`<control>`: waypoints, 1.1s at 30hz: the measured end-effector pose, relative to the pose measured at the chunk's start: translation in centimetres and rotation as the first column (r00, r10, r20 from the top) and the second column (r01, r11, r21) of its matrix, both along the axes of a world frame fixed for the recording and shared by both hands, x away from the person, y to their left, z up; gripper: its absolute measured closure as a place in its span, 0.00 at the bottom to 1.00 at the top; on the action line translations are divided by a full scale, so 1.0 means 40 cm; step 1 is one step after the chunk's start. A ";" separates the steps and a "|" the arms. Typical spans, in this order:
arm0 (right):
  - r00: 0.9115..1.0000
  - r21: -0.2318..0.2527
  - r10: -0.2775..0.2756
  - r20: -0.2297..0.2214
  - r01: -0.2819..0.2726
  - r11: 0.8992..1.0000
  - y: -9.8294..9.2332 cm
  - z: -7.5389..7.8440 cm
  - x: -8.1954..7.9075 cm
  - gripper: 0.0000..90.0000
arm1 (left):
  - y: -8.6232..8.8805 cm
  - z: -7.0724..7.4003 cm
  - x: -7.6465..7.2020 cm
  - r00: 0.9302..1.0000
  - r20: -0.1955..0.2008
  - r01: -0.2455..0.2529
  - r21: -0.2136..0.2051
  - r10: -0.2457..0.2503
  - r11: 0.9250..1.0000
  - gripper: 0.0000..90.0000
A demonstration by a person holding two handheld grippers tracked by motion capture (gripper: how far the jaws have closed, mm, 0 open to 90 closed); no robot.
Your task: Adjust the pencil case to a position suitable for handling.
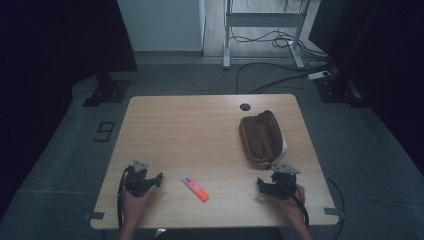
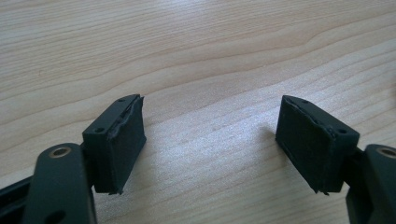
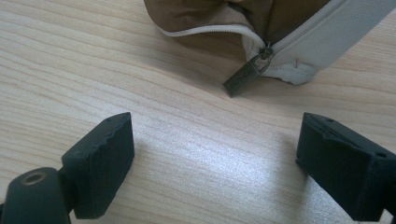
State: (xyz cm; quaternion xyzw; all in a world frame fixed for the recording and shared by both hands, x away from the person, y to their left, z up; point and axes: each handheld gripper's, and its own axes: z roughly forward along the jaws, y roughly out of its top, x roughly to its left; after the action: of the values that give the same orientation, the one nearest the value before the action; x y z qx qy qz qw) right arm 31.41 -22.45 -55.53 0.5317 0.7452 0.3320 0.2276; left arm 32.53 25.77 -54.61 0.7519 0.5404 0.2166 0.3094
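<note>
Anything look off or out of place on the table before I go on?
Nothing stands out. The brown pencil case lies flat at the table's right side, its zipper pull resting on the wood. The orange marker lies loose between the left gripper and right gripper, both open and empty.

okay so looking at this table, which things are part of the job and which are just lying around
Part of the job: brown pencil case, its zipper pull, orange marker, left gripper and right gripper, both open.

Lying around: cables on the floor, metal stand.
</note>
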 end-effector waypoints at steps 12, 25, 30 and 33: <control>1.000 0.000 -0.022 0.002 0.022 1.000 0.005 0.000 -0.003 0.13 | 0.000 0.000 0.000 1.000 0.000 0.000 0.000 0.000 1.000 0.26; 1.000 0.001 -0.016 0.005 0.016 1.000 0.005 0.000 -0.004 0.14 | 0.000 0.000 0.000 1.000 0.000 0.000 0.000 0.000 1.000 0.26; 1.000 0.014 -0.008 0.005 0.008 1.000 0.004 0.004 -0.007 0.19 | 0.000 0.000 0.000 1.000 0.000 0.000 0.000 0.000 1.000 0.26; 1.000 0.046 -0.018 0.024 0.017 0.999 -0.009 0.018 -0.010 0.21 | 0.000 0.000 0.000 1.000 0.000 0.000 0.000 0.000 1.000 0.26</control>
State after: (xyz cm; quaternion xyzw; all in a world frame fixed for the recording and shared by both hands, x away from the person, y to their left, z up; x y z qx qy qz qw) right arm 31.01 -22.79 -54.81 0.5392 0.7299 0.3534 0.2272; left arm 32.54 25.78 -54.60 0.7520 0.5403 0.2166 0.3094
